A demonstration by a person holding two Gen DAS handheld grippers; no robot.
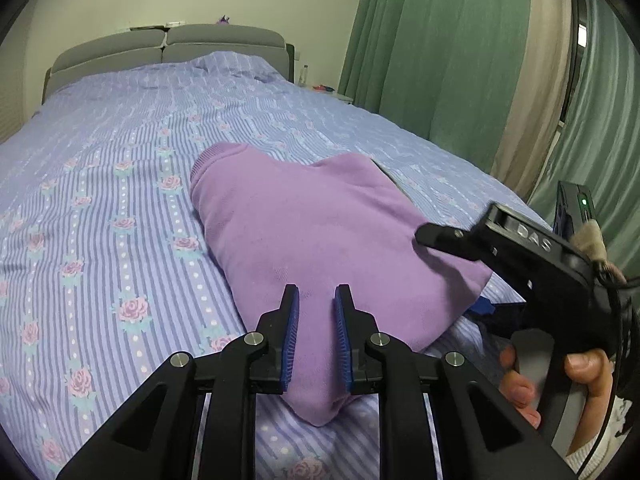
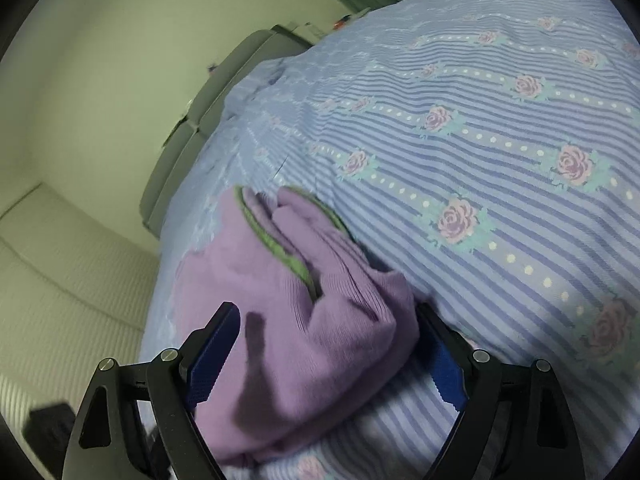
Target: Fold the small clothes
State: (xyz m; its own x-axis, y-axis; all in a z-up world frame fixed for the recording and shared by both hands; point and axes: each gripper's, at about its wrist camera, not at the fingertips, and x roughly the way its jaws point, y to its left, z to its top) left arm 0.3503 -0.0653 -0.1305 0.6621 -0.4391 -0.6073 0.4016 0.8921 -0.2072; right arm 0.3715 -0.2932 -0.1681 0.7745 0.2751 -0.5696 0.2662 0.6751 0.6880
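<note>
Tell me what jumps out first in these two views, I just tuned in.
A purple garment, partly folded, lies on the striped rose-print bedspread, between both grippers. The left gripper straddles its near corner, jaws apart; the right gripper stands wide open around its bunched, green-trimmed edge. Green curtains hang at right.

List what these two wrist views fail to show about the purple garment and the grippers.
- Left wrist view: the right hand-held gripper has its lower finger hidden under the purple garment.
- Right wrist view: the garment's near edge is cut off by the frame; its green trim is blurred.
- Garment type: unclear, bunched.
</note>
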